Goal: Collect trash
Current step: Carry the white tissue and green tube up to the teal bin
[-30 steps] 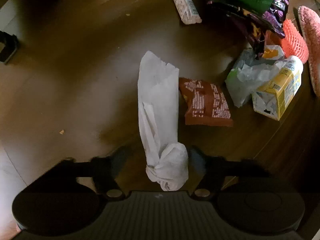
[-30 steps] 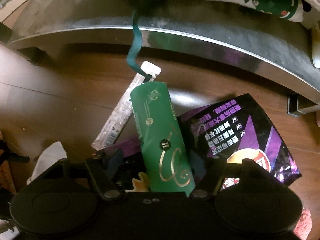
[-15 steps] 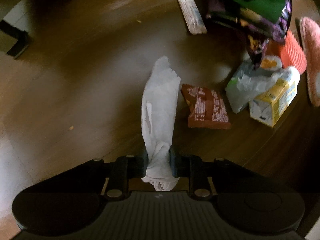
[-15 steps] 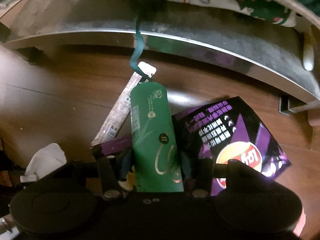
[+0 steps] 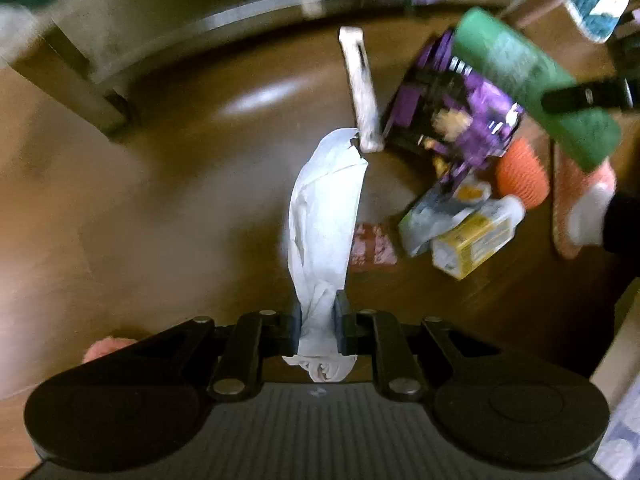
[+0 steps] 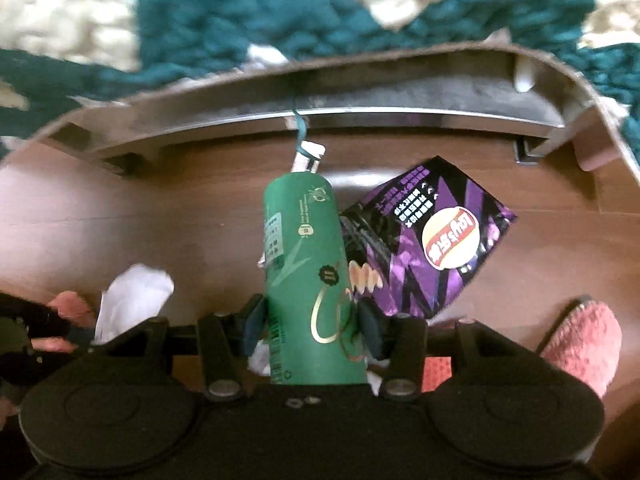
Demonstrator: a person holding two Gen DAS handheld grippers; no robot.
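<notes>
My left gripper [image 5: 318, 322] is shut on a crumpled white paper tissue [image 5: 324, 216] and holds it lifted above the wooden floor. My right gripper [image 6: 314, 326] is shut on a green cardboard tube [image 6: 308, 276], also lifted; the tube shows in the left wrist view [image 5: 532, 80] at the upper right. On the floor lie a purple chip bag [image 6: 436, 236], a long white wrapper [image 5: 362, 88], a red snack packet [image 5: 372, 246], a yellow carton [image 5: 474, 240] and a clear plastic wrapper [image 5: 430, 220].
A low bed or sofa frame [image 6: 360, 96] with a teal and white knitted blanket [image 6: 280, 8] runs across the back. An orange mesh ball [image 5: 520, 172] and a pink slipper [image 6: 580, 344] lie at the right. A light box [image 5: 620, 360] stands at the far right.
The left gripper closed on the tissue and lifted it. The right gripper closed on the green tube and raised it off the chip bag; both views pulled back from the floor.
</notes>
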